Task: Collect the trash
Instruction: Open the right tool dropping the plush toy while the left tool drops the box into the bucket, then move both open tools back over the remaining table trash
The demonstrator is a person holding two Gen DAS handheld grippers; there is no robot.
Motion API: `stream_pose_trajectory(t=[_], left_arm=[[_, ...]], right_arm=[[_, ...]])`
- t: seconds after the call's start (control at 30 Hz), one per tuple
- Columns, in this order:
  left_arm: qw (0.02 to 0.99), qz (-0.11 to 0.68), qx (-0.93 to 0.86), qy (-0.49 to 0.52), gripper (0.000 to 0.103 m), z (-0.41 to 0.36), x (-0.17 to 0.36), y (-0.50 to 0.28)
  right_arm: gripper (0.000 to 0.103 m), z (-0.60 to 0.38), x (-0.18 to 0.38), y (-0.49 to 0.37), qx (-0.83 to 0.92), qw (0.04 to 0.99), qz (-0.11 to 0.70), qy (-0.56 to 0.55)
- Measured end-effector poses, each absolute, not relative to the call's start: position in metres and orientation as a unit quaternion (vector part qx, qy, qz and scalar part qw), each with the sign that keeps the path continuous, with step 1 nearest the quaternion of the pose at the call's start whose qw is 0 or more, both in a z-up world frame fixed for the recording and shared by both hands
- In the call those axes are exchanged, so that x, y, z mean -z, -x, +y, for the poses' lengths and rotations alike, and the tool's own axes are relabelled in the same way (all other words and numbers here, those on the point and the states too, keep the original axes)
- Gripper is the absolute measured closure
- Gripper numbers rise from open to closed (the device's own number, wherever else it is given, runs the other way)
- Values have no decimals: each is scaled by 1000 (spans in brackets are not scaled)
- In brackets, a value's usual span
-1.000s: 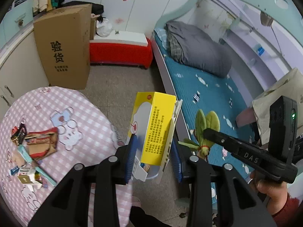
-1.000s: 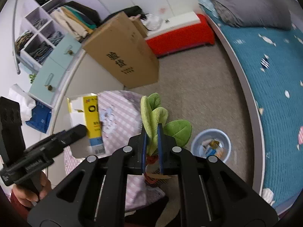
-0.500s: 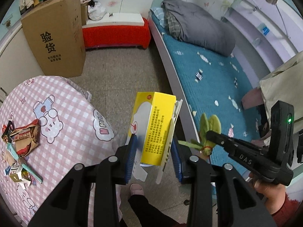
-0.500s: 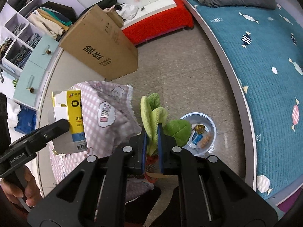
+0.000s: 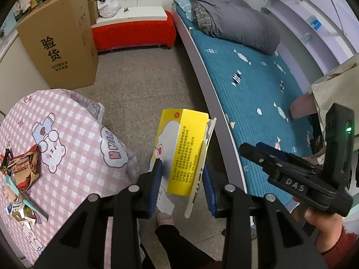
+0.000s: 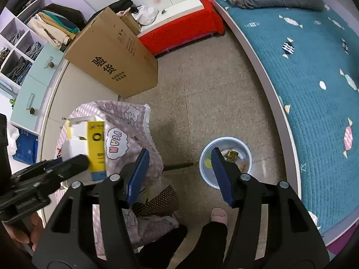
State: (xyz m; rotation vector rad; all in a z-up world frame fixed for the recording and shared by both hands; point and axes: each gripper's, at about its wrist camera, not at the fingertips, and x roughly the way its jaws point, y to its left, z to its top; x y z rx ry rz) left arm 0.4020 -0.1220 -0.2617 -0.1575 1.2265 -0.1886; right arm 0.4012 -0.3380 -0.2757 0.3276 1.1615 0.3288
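My left gripper (image 5: 180,179) is shut on a yellow and white carton (image 5: 181,148), held upright over the floor beside the table; the same carton (image 6: 96,148) shows at the left of the right wrist view. My right gripper (image 6: 179,154) hangs above a small pale blue bin (image 6: 224,139) on the floor. Its jaws are opening and nothing is between them. The bin holds wrappers, and a patch of green (image 6: 207,162) shows behind the right finger. More wrappers and small cartons (image 5: 22,172) lie on the pink checked table (image 5: 74,157).
A big cardboard box (image 5: 60,42) and a red bench (image 5: 134,31) stand at the far wall. The bed (image 5: 251,83) with a teal cover runs along the right. A person's slippered foot (image 6: 218,216) is near the bin. Grey floor lies between table and bed.
The right gripper's jaws have parted and the green leafy thing it held is gone from between them. Both grippers have sunk and tipped further down. The left still holds the carton.
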Motion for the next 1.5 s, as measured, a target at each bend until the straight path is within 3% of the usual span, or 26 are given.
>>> stream_pose_trajectory(t=[0.53,0.7,0.77,0.93,1.2,1.5], left_arm=[[805,578,113,73,68,-148,263,-419],[806,573,128,76,64,-156,257,-424],[810,566,127,84,38,-156,254,-425],[814,558,126,102,34,-150,249,-420],[821,549,81,134,33,-92,243,-393],[832,522,15,190,32,31,232,-338]], right_arm=[[35,-366,243,-399,-131,836,497,-191],[33,-374,234,-397,-120,846,478,-206],[33,-377,231,-395,-116,849,472,-207],[32,-374,229,-393,-117,847,476,-206],[32,-324,229,-388,-153,838,490,-186],[32,-201,222,-364,-219,827,498,-139]])
